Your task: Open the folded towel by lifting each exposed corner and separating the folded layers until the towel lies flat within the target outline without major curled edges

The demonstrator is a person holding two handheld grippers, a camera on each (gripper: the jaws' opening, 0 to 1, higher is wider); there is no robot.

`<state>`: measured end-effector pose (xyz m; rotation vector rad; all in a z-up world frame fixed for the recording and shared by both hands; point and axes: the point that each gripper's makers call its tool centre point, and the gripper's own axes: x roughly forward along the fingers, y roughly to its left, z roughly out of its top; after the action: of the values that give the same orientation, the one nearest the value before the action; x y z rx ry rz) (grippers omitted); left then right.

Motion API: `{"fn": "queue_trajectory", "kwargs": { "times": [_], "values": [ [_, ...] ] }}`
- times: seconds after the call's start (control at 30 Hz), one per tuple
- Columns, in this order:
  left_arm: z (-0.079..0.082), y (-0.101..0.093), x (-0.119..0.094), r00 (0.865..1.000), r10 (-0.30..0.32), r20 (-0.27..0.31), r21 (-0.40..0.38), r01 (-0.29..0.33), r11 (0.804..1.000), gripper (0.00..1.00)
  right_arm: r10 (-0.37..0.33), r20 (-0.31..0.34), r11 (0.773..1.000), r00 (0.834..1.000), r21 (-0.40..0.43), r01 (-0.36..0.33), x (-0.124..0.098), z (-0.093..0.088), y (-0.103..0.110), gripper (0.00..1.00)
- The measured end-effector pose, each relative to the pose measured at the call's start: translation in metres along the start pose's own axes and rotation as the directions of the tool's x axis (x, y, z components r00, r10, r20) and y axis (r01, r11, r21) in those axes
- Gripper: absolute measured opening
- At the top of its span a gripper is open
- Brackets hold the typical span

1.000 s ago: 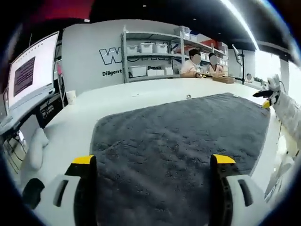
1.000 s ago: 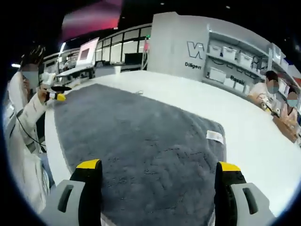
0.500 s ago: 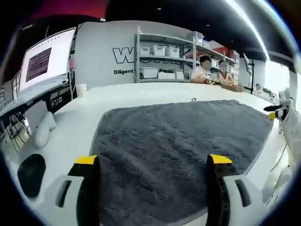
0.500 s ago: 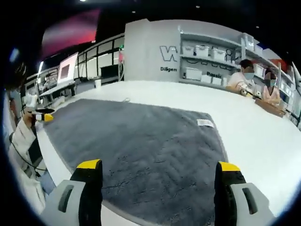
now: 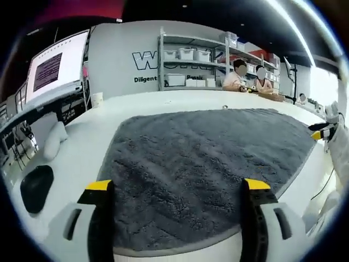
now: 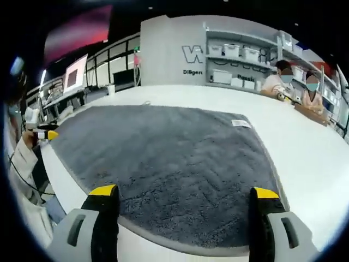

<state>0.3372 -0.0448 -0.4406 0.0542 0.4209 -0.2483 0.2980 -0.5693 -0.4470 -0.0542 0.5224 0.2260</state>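
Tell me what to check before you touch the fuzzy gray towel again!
1. Dark gray shaggy towel spread in one layer on the white table: ok.
2. Folded layers left to separate: none seen, ok.
3. Curled edges: near edge looks flat in both views, ok; far edge cannot tell.
4. Towel inside the target outline: cannot tell, no outline seen.
5. Left tool open and holding nothing: ok.
6. Right tool open and holding nothing: ok.

towel (image 5: 202, 158) | dark grey, plush | spread flat on white table | white tag at far edge
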Motion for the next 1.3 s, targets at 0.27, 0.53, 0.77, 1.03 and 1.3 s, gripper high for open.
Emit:
{"fn": "queue_trajectory", "kwargs": {
  "times": [0.27,0.53,0.77,1.03,1.3],
  "values": [
    [-0.002,0.0,-0.003,0.999,0.028,0.03,-0.012,-0.027,1.0,0.95,-0.029,0.058,1.0,0.998,0.007,0.028,-0.001,0.0,-0.001,0.99],
    [-0.003,-0.001,-0.006,0.999,0.041,0.03,-0.017,-0.04,0.999,0.95,-0.031,0.072,1.0,0.997,0.007,0.031,-0.002,0.001,-0.001,0.99],
    [-0.003,-0.001,-0.006,0.998,0.055,0.029,-0.022,-0.054,0.998,0.95,-0.056,0.061,0.998,0.997,0.02,0.055,-0.004,0.0,-0.002,0.99],
    [-0.004,-0.001,-0.008,0.997,0.078,0.027,-0.031,-0.077,0.997,0.94,-0.089,0.065,0.996,0.994,0.038,0.087,-0.006,-0.002,-0.001,0.99],
    [-0.004,-0.001,-0.01,0.995,0.097,0.031,-0.039,-0.096,0.995,0.93,-0.116,0.077,0.992,0.99,0.052,0.113,-0.007,-0.002,-0.001,0.99]
  ]
}}
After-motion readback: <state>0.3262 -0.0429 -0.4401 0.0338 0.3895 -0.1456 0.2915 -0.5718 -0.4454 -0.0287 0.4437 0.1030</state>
